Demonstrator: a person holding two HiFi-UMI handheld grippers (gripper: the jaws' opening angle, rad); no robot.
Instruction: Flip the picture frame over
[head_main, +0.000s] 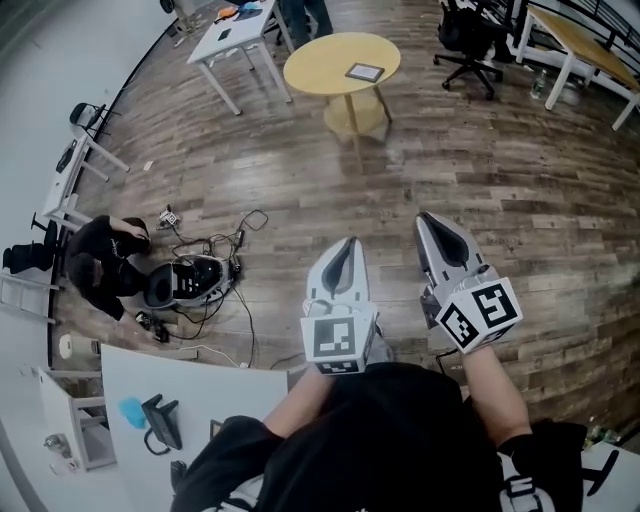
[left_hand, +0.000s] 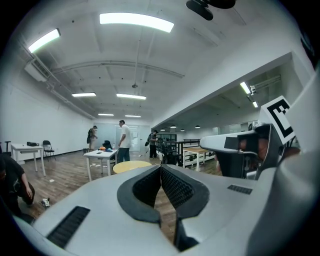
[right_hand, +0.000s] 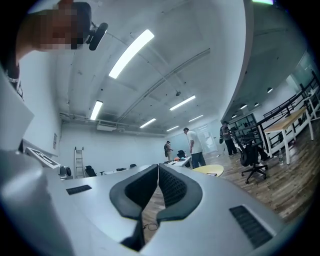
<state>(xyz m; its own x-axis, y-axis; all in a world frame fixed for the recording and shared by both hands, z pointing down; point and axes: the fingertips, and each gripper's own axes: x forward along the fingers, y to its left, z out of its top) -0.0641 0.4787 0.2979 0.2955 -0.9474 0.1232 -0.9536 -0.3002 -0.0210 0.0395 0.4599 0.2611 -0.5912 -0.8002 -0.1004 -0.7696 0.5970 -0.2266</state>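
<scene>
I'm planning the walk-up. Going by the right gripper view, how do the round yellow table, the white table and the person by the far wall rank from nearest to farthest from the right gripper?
1. round yellow table: nearest, just right of the right gripper.
2. white table: behind it, beside the person in a white shirt.
3. person by the far wall: farthest, near the centre.

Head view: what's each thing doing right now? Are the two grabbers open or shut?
Left gripper: shut, nothing between its jaws.
Right gripper: shut, nothing between its jaws.
Picture frame: lying flat on the round table, untouched.
Round table: upright, well ahead of both grippers.
Office chair: upright.
</scene>
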